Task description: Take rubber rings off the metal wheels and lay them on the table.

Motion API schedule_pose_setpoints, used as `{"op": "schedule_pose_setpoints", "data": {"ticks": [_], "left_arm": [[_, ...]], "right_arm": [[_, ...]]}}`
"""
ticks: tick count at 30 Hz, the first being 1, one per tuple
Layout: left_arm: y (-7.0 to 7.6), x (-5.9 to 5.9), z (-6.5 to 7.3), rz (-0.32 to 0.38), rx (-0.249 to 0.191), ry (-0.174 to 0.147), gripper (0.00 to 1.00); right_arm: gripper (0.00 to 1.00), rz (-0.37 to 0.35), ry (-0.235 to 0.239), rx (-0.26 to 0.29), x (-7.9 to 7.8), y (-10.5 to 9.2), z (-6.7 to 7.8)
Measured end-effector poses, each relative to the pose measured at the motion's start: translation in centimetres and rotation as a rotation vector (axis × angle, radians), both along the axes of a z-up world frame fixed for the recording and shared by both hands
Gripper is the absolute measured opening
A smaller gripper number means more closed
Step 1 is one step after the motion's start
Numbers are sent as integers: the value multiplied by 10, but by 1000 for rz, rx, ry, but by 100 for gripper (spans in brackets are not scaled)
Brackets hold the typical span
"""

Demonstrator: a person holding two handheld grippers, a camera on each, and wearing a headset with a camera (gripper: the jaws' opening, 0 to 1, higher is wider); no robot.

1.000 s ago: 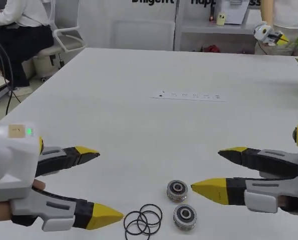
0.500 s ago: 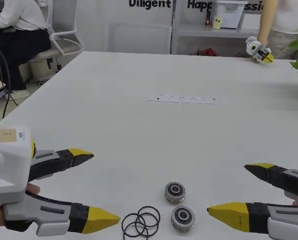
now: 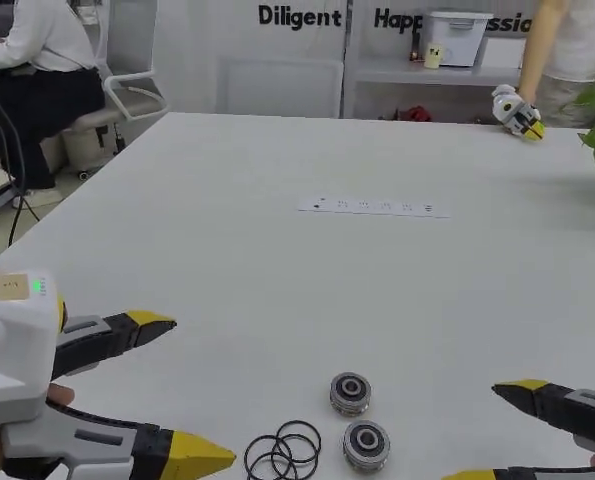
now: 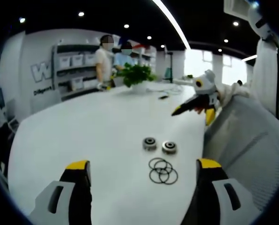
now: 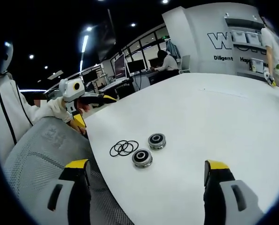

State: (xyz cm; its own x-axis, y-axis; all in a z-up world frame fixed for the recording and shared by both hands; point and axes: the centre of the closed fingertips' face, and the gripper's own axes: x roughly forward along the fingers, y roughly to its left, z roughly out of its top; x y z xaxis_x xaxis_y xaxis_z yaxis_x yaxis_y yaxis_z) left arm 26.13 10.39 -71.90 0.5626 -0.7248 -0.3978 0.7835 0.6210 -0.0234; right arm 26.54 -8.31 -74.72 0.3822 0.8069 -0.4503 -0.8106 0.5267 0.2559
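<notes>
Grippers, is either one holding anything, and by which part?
Nothing is held. Left gripper and right gripper are both open, clear of the rubber rings and metal wheels.

In the head view the right gripper (image 3: 474, 432) is cut off at 4 o'clock by the picture's edge, and only a sliver of its lower jaw is seen at the bottom border. The left gripper (image 3: 202, 390) is clipped at 8 o'clock. The overlapping rubber rings (image 3: 282, 452) are trimmed at 6 o'clock, so their count cannot be fixed. The markings on the flat strip (image 3: 372, 207), at 12 o'clock from the metal wheels (image 3: 351, 393), are too small to be read.
</notes>
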Motion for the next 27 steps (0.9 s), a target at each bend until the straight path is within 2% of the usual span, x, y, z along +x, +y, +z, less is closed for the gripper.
{"op": "schedule_pose_setpoints", "data": {"ticks": [5,13,27], "left_arm": [[1,-1,-4,10,-11,18,95],[3,-1,-7,15,-10,26,96],[4,-1,-12,13,-5,43,96]], "right_arm": [[98,0,19,-28,-3,-2,-6],[96,2,38,-45,-5,-3,-11],[94,25,34,-68,-8,-2,-13]]}}
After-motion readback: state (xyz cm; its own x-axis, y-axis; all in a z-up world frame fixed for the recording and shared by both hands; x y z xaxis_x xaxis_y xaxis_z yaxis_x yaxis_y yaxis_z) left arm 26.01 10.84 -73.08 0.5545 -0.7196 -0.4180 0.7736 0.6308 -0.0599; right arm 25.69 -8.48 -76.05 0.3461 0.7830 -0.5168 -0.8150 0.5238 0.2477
